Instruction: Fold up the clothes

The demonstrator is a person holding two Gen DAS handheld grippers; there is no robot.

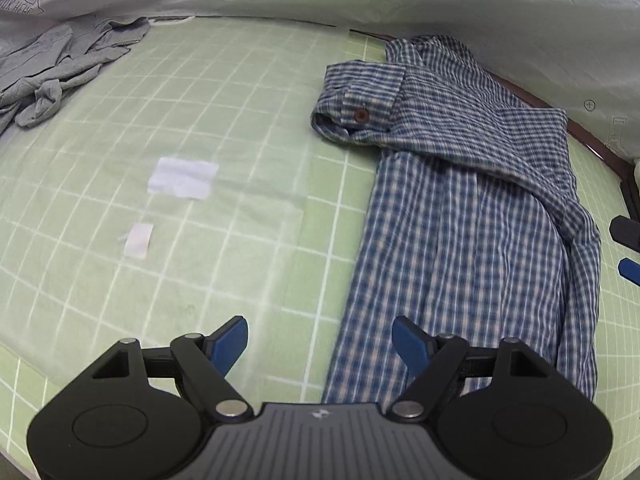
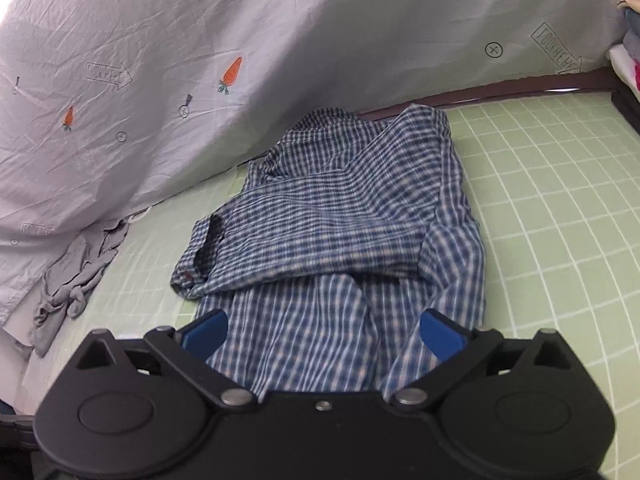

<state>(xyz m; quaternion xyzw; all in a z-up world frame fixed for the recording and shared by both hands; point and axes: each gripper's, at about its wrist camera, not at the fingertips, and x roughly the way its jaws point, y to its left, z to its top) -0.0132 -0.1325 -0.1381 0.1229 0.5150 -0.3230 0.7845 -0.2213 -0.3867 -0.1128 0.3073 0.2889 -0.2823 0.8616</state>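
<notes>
A blue-and-white checked shirt [image 1: 472, 216] lies on the green grid mat [image 1: 200, 120], partly folded, with one sleeve laid across its body and the cuff with a brown button at the left. It also shows in the right wrist view [image 2: 344, 216]. My left gripper [image 1: 320, 344] is open and empty, hovering over the shirt's lower left edge. My right gripper [image 2: 324, 332] is open and empty, just above the shirt's lower hem; its fingertips [image 1: 628, 236] show at the right edge of the left wrist view.
A crumpled grey garment [image 1: 56, 72] lies at the mat's far left; it also shows in the right wrist view [image 2: 76, 272]. A white printed sheet [image 2: 200, 60] hangs behind the mat. Two white tape patches [image 1: 182, 178] sit on the mat. Stacked clothes [image 2: 630, 40] are at far right.
</notes>
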